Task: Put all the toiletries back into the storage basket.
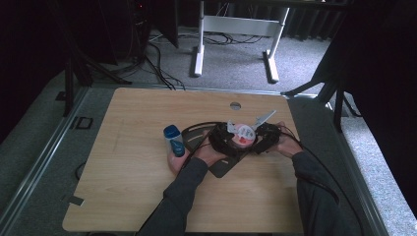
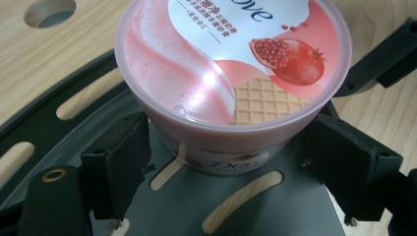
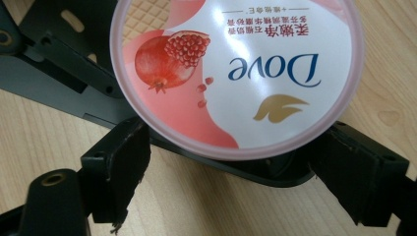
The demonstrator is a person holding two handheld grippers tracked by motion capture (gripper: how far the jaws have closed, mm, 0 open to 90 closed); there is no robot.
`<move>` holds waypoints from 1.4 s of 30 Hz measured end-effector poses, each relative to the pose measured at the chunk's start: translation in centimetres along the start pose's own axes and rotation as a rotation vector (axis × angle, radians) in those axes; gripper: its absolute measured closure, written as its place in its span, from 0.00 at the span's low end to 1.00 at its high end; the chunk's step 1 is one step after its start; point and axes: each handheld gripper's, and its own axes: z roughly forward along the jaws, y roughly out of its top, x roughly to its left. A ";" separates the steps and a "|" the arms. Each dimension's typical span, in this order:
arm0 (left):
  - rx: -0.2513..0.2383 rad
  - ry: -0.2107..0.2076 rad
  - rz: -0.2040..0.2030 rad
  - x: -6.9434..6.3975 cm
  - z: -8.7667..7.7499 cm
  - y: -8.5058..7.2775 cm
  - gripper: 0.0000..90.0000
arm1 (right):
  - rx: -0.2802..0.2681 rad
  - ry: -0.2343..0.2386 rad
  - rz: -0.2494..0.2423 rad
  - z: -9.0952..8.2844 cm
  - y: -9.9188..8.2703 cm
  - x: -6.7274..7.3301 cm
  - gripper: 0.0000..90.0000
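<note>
1. Right now my left gripper [image 2: 231,172] has its two black jaws on either side of the round pink plastic tub with the pomegranate label [image 2: 231,73], just under the lid rim; the pads look pressed to the tub wall, so I judge it clamped there to keep the body from turning.
2. My right gripper [image 3: 231,182] comes at the same tub [image 3: 236,73] from the opposite side; its jaws flank the lid edge, but the lid hides the contact, so I cannot tell whether they grip or merely bracket it.
3. Seen from the high view, the tub [image 1: 244,134] sits right of centre, between both grippers, left [image 1: 221,140] and right [image 1: 265,136], over the flat dark slotted metal plate [image 1: 199,135]; I cannot tell whether it rests on the plate or is lifted slightly.
4. Holding from two sides suits twisting the lid off, one claw steadying and the other turning; that is my judgement of the step.
5. A small blue-capped bottle [image 1: 173,140] lies at centre left, beside my left hand [image 1: 209,153], apart from the tub.
6. The wooden tabletop [image 1: 147,196] is bare toward the lower left.
</note>
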 end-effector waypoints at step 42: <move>-0.060 0.233 -0.154 -2.2 -1.9 -1.9 1.00 | -0.139 -0.187 0.325 -1.1 -5.3 -1.0 1.00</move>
